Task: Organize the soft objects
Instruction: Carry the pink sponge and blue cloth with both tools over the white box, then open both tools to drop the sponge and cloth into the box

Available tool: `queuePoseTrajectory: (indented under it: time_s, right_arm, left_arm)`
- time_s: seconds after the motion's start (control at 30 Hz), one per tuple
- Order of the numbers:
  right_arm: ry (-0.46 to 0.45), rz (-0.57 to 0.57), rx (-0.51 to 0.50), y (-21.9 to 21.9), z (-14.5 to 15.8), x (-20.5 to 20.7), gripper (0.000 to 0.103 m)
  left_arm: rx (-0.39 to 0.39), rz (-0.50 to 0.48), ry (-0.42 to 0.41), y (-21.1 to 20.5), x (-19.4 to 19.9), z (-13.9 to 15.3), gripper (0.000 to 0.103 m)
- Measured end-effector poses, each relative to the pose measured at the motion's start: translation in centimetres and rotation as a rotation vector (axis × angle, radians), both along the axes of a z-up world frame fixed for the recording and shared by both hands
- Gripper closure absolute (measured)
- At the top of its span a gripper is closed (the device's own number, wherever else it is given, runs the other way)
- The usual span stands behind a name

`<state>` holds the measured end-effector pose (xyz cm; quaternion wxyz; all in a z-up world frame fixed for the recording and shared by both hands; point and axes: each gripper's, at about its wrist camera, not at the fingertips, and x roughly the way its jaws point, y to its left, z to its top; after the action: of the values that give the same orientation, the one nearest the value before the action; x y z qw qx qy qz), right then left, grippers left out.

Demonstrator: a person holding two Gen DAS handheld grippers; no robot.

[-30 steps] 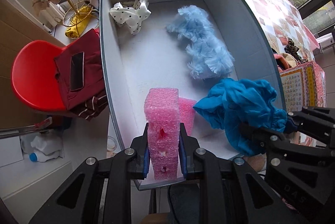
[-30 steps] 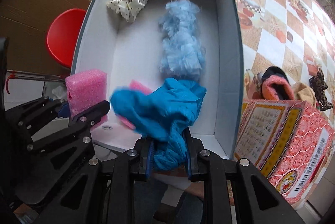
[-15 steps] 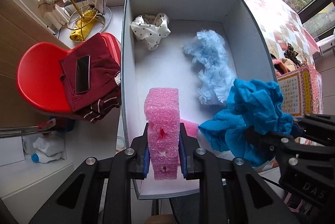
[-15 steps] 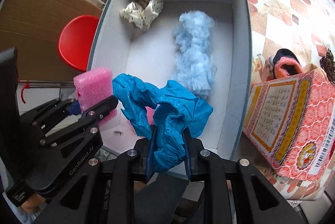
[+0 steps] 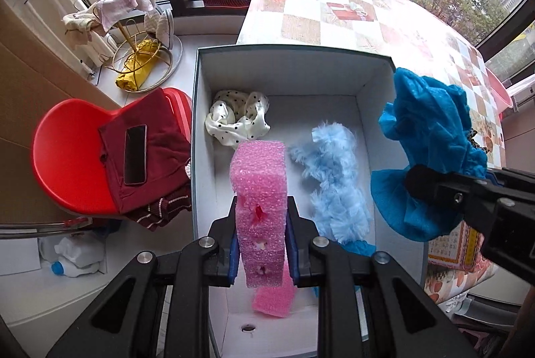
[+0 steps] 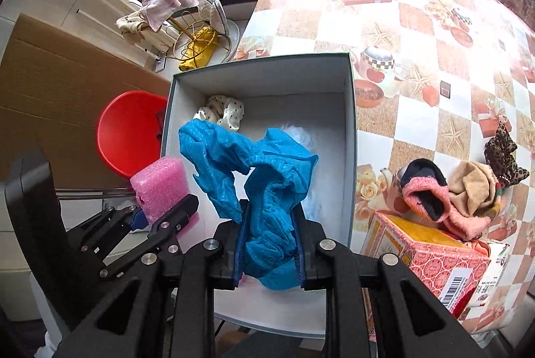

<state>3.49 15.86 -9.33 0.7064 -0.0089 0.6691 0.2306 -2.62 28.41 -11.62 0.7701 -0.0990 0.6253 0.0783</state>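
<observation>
My left gripper (image 5: 260, 241) is shut on a pink foam block (image 5: 260, 191) and holds it well above the near end of a grey open box (image 5: 294, 52). My right gripper (image 6: 269, 244) is shut on a crumpled blue cloth (image 6: 264, 170), also lifted above the box (image 6: 351, 110). The blue cloth (image 5: 431, 144) hangs at the right in the left wrist view. In the box lie a fluffy light-blue item (image 5: 334, 184), a white polka-dot cloth (image 5: 239, 120) and a second pink foam piece (image 5: 274, 297). The foam block (image 6: 160, 187) shows at left in the right wrist view.
A patterned red carton (image 6: 431, 261) stands right of the box with a pink-black sock (image 6: 428, 191) and beige cloth (image 6: 471, 187) beside it. A leopard scrunchie (image 6: 505, 154) lies on the checkered tablecloth (image 6: 401, 23). A red chair (image 5: 70, 157) with dark red clothes and a phone (image 5: 135, 154) sits left.
Both grippers have risen away from the box, carrying the foam block and the blue cloth up with them. The box looks smaller and farther below.
</observation>
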Motion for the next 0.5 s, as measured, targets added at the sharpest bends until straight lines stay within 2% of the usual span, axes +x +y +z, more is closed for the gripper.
queuePoseTrajectory:
  time_s: [0.5]
  right_arm:
    - [-0.018, 0.005, -0.045, 1.0, -0.5, 3.1, 0.078]
  left_arm:
    - [-0.003, 0.019, 0.027, 0.5, 3.0, -1.2, 0.079]
